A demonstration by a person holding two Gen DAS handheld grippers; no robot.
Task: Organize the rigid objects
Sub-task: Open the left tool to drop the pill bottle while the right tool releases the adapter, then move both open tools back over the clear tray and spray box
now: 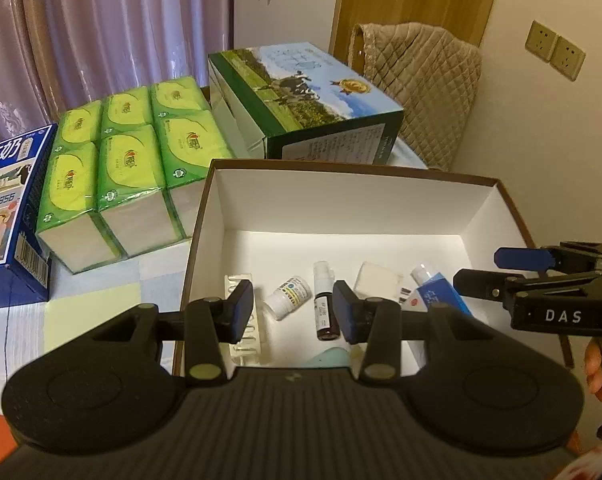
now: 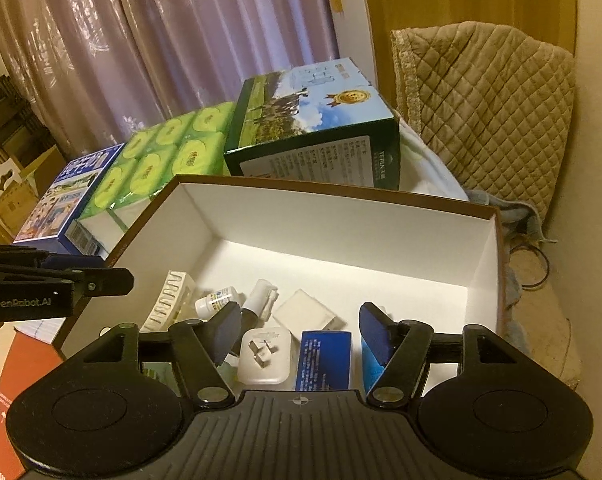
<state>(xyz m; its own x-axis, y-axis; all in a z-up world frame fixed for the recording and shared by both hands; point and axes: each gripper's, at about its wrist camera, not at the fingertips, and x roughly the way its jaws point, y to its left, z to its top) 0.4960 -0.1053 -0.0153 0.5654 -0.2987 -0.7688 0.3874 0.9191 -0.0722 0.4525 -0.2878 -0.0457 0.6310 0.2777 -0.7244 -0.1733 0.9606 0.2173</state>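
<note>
An open brown box with a white inside (image 1: 341,200) (image 2: 341,216) holds small items: a small white bottle (image 1: 288,297) (image 2: 217,298), a dark spray bottle (image 1: 325,312), a clear vial tray (image 1: 247,336) (image 2: 169,306), a white square block (image 1: 379,280) (image 2: 307,310), a blue-white tube (image 1: 437,290). The right wrist view also shows a white plug adapter (image 2: 265,356) and a blue carton (image 2: 325,360). My left gripper (image 1: 295,312) is open and empty above the box's near edge. My right gripper (image 2: 301,334) is open and empty over the adapter and carton; it also shows in the left wrist view (image 1: 501,268).
Behind the box stand a green milk carton with cows (image 1: 301,96) (image 2: 317,120), a pack of green tissue packets (image 1: 129,160) (image 2: 169,152) and a blue milk carton (image 1: 5,208) (image 2: 69,196). A quilted chair (image 1: 417,84) (image 2: 485,112) stands at the right.
</note>
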